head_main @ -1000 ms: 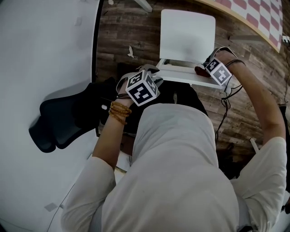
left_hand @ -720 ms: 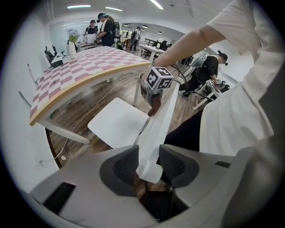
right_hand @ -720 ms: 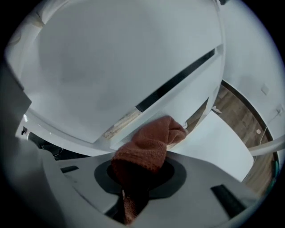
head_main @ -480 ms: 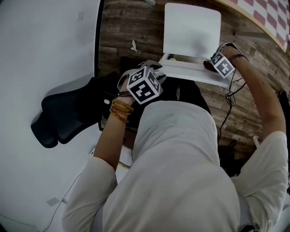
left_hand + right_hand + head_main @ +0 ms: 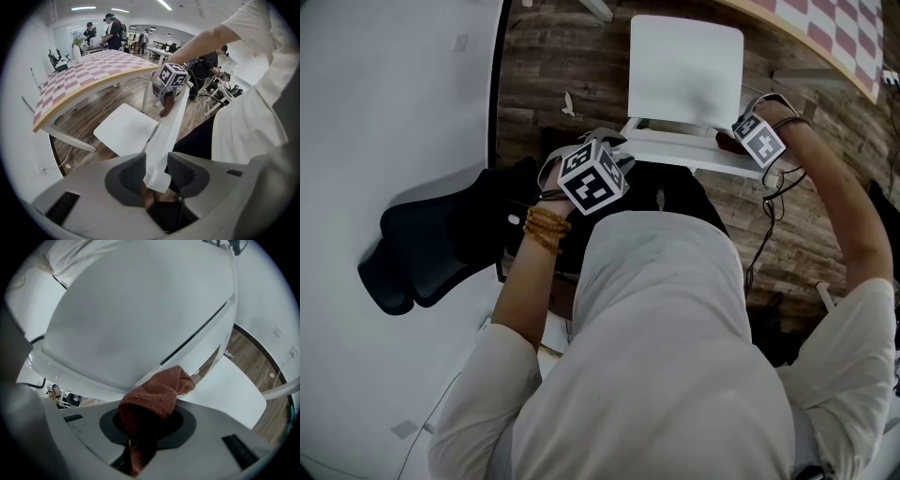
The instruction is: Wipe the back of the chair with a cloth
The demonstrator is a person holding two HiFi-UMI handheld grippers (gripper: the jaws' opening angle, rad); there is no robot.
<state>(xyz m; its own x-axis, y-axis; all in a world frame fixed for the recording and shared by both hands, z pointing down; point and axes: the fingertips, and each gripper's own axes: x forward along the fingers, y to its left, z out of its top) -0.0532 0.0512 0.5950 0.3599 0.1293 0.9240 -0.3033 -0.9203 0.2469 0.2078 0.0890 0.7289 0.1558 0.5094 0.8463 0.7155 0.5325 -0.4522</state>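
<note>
The white chair stands in front of me, its seat beyond its back. My left gripper is shut on the left end of the back's top edge, with the rail between the dark pads. At the right end, my right gripper is shut on a reddish-brown cloth and presses it against the back's white surface. From the left gripper view, the cloth touches the rail's far end below the right gripper's marker cube.
A black office chair sits at the left by a white table. A checkered table curves across the far right. Cables hang from the right gripper over the wooden floor. People stand far off.
My right gripper has shifted the cloth a little to the right along the top of the chair back. The left gripper keeps its hold in the same place.
</note>
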